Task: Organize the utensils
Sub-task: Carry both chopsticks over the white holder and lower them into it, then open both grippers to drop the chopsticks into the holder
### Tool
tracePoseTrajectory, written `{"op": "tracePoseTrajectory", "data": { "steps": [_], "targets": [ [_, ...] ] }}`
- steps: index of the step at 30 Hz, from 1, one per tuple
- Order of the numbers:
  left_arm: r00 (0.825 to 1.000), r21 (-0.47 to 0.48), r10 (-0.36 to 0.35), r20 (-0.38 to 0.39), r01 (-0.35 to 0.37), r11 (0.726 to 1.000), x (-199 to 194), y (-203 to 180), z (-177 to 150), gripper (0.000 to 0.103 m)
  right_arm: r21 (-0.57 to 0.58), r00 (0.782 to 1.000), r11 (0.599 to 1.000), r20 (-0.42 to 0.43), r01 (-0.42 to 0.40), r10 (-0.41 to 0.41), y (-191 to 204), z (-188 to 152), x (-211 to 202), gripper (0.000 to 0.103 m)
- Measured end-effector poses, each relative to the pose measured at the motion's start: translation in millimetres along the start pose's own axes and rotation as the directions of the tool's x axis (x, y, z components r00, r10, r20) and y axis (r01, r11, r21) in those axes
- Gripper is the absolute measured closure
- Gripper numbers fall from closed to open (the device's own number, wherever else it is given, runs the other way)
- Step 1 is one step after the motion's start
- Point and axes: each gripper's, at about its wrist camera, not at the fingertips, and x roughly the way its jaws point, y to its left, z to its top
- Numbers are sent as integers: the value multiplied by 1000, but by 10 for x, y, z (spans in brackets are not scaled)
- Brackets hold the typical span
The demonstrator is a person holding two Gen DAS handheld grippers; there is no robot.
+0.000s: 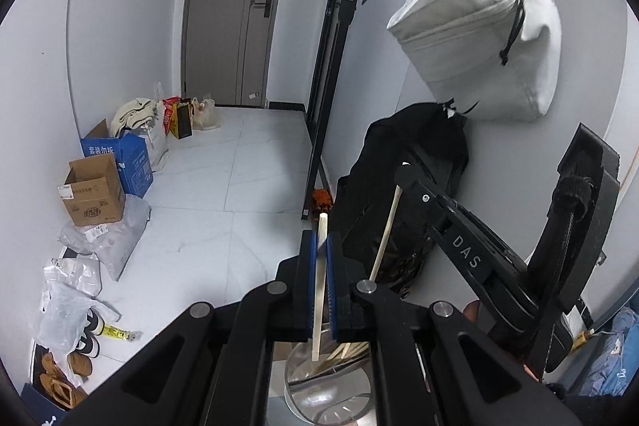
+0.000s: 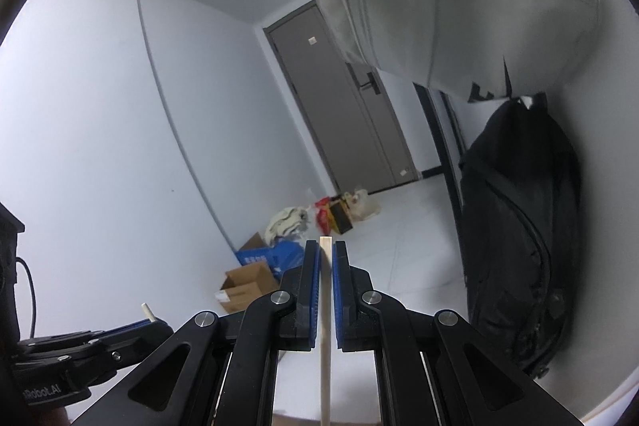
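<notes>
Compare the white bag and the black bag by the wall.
The white bag hangs high by dark straps; the black bag sits lower, below it. The white bag is boxy light canvas with a black drawstring; the black bag is dark, slumped and rounded. Both are soft bags against the same wall.

Grey door (image 1: 233,6) stood at upper centre of the left wrist view, beyond a white tiled floor (image 1: 223,186). White canvas bag (image 1: 487,38) hung at upper right, black backpack (image 1: 403,186) below it against the wall. Along the left wall lay a brown cardboard box (image 1: 94,192), blue box (image 1: 127,158), plastic bags (image 1: 108,242), and brown shoes (image 1: 64,374) at lower left.
</notes>
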Motion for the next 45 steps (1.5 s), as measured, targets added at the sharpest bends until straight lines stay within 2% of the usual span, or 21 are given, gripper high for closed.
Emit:
{"op": "tracePoseTrajectory", "data": {
  "steps": [7, 13, 26, 35, 40, 45],
  "targets": [
    [1000, 13, -6, -30, 7, 1000, 145, -16, -15, 102, -12, 1000, 1000, -6, -11, 11, -47, -96, 80, 98],
    [999, 16, -14, -48, 15, 1000, 227, -16, -27, 102, -73, 1000, 997, 13, -16, 17, 5, -182, 47, 98],
    [997, 38, -31, -72, 34, 999, 367, -10, -132, 102, -109, 1000, 994, -9, -30, 30, -98, -381, -74, 97],
    [989, 71, -56, -140, 66, 995, 499, -9, -209, 102, -142, 996, 988, -77, -65, 54, -123, -545, -185, 96],
    [987, 98, -70, -148, 85, 992, 492, -65, -270, 102, -120, 989, 990, -135, -78, 62, -211, -693, -242, 96],
    [974, 136, -121, -194, 148, 980, 535, -159, -366, 102, -119, 979, 986, -183, -117, 94, -210, -765, -309, 94]
  ]
}}
